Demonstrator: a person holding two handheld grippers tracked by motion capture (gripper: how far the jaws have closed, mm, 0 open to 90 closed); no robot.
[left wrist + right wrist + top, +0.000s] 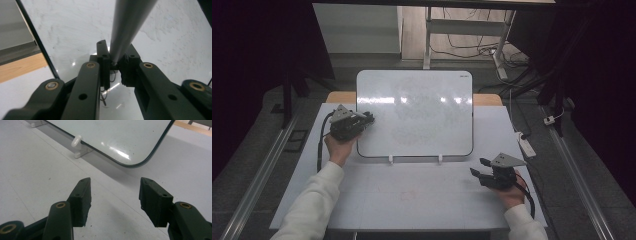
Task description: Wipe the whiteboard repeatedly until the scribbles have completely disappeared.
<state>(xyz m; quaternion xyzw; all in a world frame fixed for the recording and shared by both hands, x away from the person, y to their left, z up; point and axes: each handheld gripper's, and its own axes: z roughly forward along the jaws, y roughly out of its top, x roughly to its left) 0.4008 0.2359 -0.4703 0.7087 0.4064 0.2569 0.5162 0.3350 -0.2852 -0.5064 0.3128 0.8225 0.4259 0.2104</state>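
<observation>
Left gripper view looks along the left hand-held gripper [115,60], which is clenched on a grey pen [127,25]. It may be a marker, but its tip is hidden between the jaws. The pen rises from the jaw tips back toward the camera. Just ahead of those tips is the board [70,30], glossy and smudged with faint wiped marks. The board's black rim runs just to the left of the jaws.

In the high view this hand-held gripper [362,120] sits at the board's [414,112] left edge, about halfway up.

The step in hand looks like bringing the pen to the board. To do it well, hold the grip firm so the pen cannot twist, and press lightly, since the board only leans on its feet and a hard push could tip it back. Steer right, away from the rim, so the jaws don't catch it.

The right hand-held gripper [115,192] is released, jaws apart with nothing between them, low over the tabletop [30,170]. Ahead of it are the board's rounded lower corner [120,135] and, further left, one white foot [77,141].

In the high view it [479,167] rests near the tabletop's [412,195] right edge, well apart from the left one. Between the two hand-held grippers the tabletop is bare, so there is room to move. The tabletop's edges drop to the floor on both sides, and cables lie on the floor beyond the right edge.
</observation>
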